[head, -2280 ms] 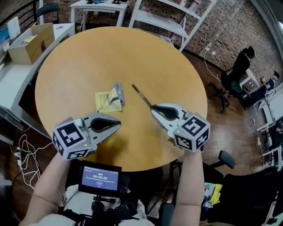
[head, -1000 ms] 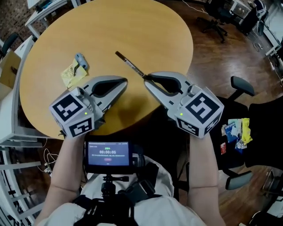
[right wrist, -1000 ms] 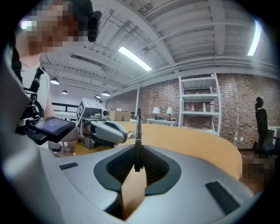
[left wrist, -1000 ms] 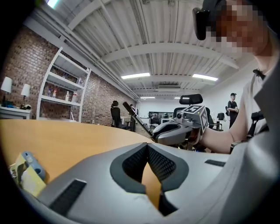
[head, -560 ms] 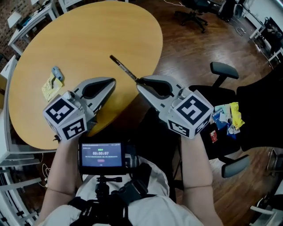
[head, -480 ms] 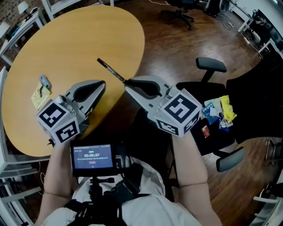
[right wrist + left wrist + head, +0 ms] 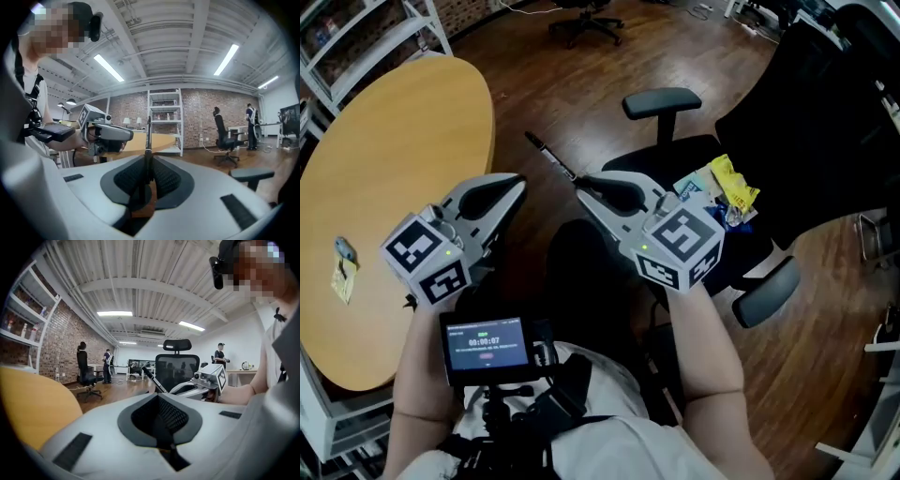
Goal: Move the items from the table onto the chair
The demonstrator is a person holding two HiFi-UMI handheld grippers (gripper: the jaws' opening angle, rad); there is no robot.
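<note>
Your right claw (image 7: 584,182) is pinching the near end of a slim dark pen (image 7: 551,157). In the right gripper view the pen stands straight up from between the two pads, which press on it from both sides. The free end of the pen points away to the far left, over the brown wooden floor (image 7: 581,66), in the gap between the desk and the chair.

Your left claw (image 7: 514,186) is pressed together with nothing between its pads. It hangs just left of the right claw, past the right edge of the round, light wooden desk (image 7: 403,159).

The black office chair (image 7: 666,159) stands to the right of both claws. A crumpled yellow packet (image 7: 733,187) lies on its seat, in a small heap with other packets that are too small to tell apart. The right claw is near the left edge of the seat but not over the heap.

On the desk, at the near left, lie a flat yellow packet (image 7: 342,279) and a small blue object (image 7: 343,247) just beyond it. Both are well apart from the claws.
</note>
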